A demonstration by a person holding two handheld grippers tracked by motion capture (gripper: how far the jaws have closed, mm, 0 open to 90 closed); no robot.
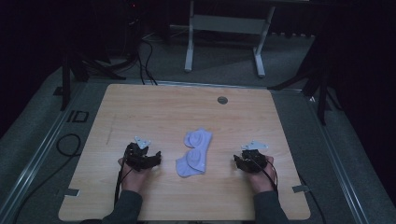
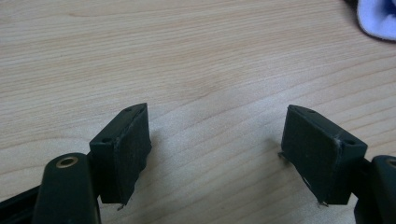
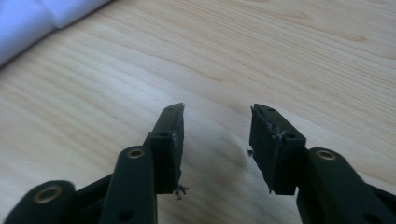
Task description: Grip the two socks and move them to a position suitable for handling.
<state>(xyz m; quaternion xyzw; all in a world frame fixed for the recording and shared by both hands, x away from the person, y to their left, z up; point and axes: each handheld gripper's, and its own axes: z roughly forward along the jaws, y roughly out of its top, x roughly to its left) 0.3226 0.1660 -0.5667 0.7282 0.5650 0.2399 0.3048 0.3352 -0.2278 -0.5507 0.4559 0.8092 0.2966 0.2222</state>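
You rested both hands low on the wooden table (image 1: pixel 140 112), the left gripper (image 1: pixel 150 157) and right gripper (image 1: pixel 239 161) flanking the pale cloth (image 1: pixel 194 154), likely ready to reach in from both sides. Both sets of jaws stood apart, released, grasping nothing; bare wood showed between them. The cloth lay mid-table between the grippers, near neither. It looked white-lilac, soft, folded or bunched, with two rounded padded shapes on top.

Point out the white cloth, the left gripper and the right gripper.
white cloth (image 1: pixel 194 154): high view, middle of the fabric.
left gripper (image 2: pixel 217 156): left gripper view, midway between its open jaws.
right gripper (image 3: pixel 217 144): right gripper view, midway between its open jaws.
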